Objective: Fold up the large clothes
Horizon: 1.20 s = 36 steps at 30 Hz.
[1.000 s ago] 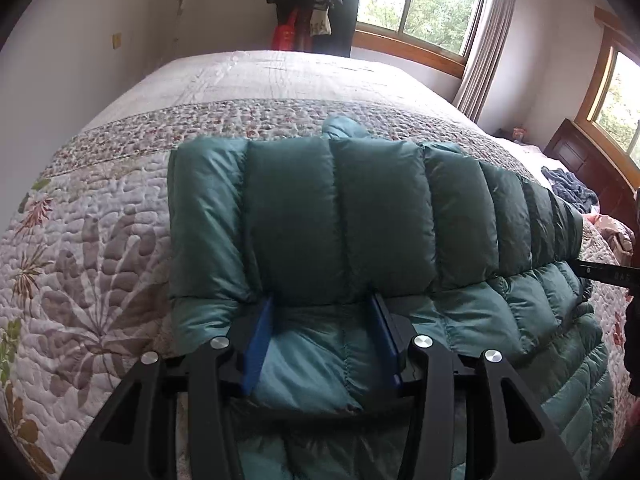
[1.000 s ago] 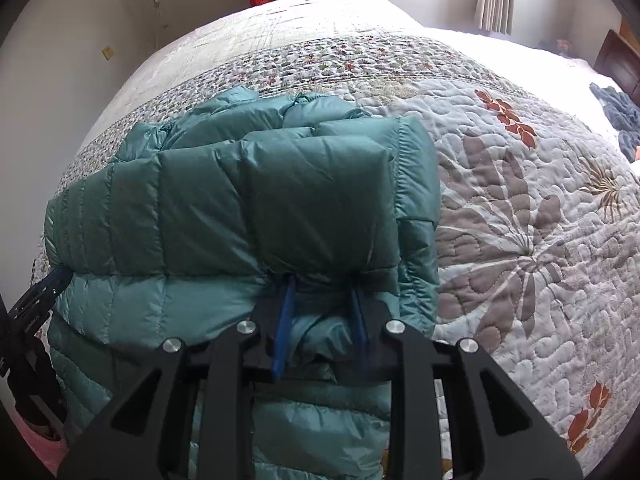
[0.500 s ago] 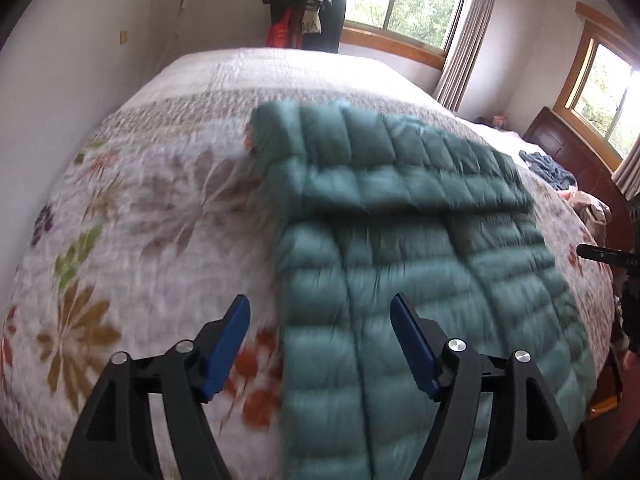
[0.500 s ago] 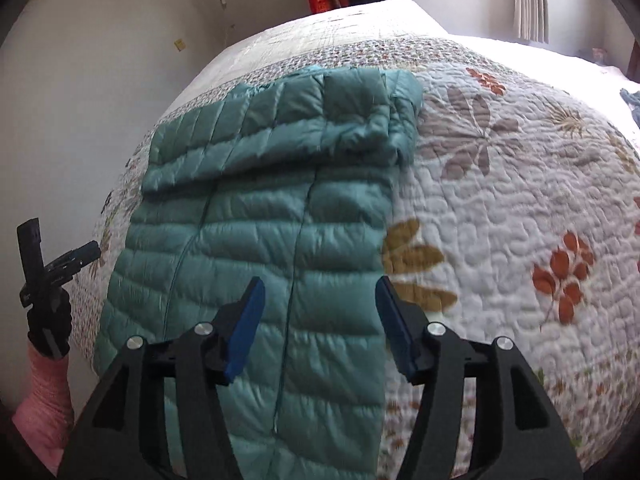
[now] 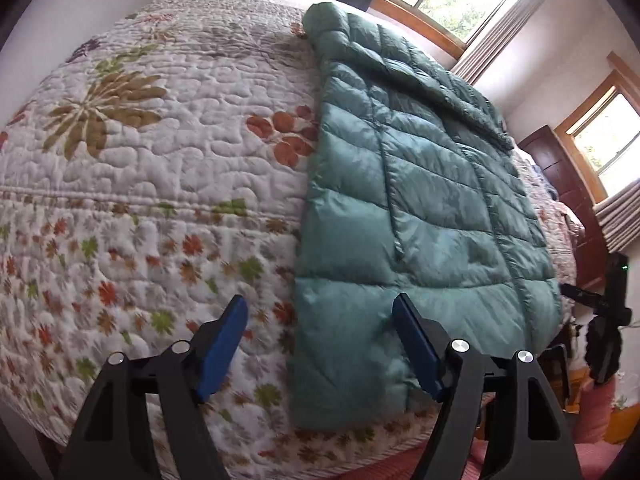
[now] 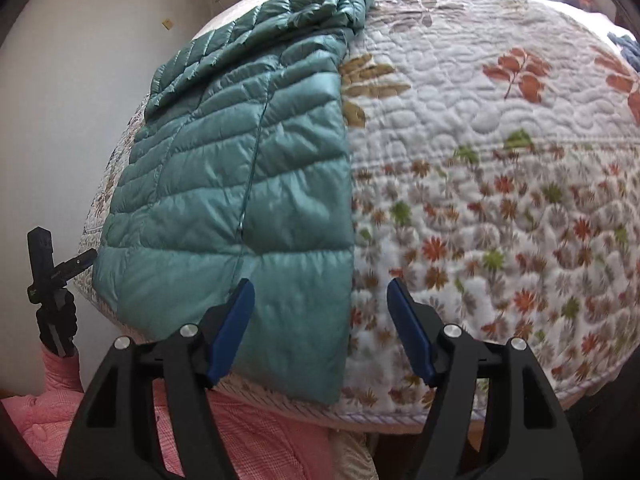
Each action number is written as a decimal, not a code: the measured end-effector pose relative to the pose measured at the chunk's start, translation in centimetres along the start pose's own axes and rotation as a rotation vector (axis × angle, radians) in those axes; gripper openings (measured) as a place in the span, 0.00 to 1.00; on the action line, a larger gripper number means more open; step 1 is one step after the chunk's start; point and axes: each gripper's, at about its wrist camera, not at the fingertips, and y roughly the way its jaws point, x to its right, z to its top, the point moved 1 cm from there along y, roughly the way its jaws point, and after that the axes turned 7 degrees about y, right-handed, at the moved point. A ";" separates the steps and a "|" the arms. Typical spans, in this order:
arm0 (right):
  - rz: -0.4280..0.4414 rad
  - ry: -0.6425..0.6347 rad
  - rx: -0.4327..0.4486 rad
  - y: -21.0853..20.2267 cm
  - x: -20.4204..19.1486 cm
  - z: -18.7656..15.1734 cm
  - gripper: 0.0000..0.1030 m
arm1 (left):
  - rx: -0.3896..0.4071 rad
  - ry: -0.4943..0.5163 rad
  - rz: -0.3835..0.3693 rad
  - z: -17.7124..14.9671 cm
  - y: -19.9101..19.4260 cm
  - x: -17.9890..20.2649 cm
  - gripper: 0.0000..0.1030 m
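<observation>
Now both tools, left (image 5: 320, 344) and right (image 6: 320, 324), gape empty over the floral quilt (image 5: 140, 160) under the jacket (image 5: 420, 208).

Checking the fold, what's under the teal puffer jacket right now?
The teal puffer jacket lies on the floral quilt; whatever else is beneath stays covered.

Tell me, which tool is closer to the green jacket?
About the same. The left tool straddles the jacket's left edge at the hem; the right tool straddles its right edge. Both open.
</observation>
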 end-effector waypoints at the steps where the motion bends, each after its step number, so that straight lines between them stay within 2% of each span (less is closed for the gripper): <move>1: 0.003 -0.006 -0.004 0.1 -0.1 -0.2 0.66 | -0.009 -0.001 -0.019 -0.1 0.1 0.3 0.74; 3: 0.008 -0.017 -0.014 0.4 -0.3 -0.7 0.65 | -0.023 0.009 -0.017 -0.3 0.4 1.1 0.74; 6: 0.018 -0.033 -0.034 0.9 -0.6 -1.3 0.58 | -0.035 0.023 -0.026 -0.5 0.5 2.1 0.74; 8: 0.002 -0.053 -0.030 1.0 -1.0 -1.6 0.50 | -0.045 0.022 -0.060 -0.6 0.7 2.7 0.69; 9: 0.005 -0.062 -0.029 0.9 -1.1 -1.7 0.46 | -0.052 0.019 -0.065 -0.6 0.8 2.8 0.62; 11: 0.050 -0.054 -0.044 1.0 -1.1 -1.7 0.29 | -0.060 0.000 -0.063 -0.7 1.1 2.7 0.49; 13: 0.065 -0.062 -0.043 1.0 -1.2 -1.8 0.21 | -0.062 -0.029 -0.095 -0.8 1.1 2.4 0.30; 16: 0.104 -0.065 -0.038 0.5 -1.4 -1.6 0.10 | -0.040 -0.050 -0.150 -0.8 0.5 2.4 0.17; 17: 0.121 -0.065 -0.033 0.2 -1.5 -1.5 0.08 | -0.026 -0.048 -0.161 -0.6 0.1 2.6 0.16; 21: 0.186 -0.067 0.015 -1.8 -1.8 -0.6 0.06 | 0.050 -0.036 -0.229 0.6 -2.2 3.1 0.12; 26: 0.234 -0.092 0.094 -4.3 -2.9 1.7 0.06 | 0.125 -0.013 -0.276 3.2 -4.0 3.5 0.11; 31: 0.272 -0.094 0.142 -5.5 -3.8 6.1 0.06 | 0.193 -0.009 -0.282 7.0 -4.6 3.3 0.11; 36: 0.298 -0.067 0.138 -4.6 -4.0 11.4 0.06 | 0.211 0.000 -0.287 11.8 -3.2 2.5 0.11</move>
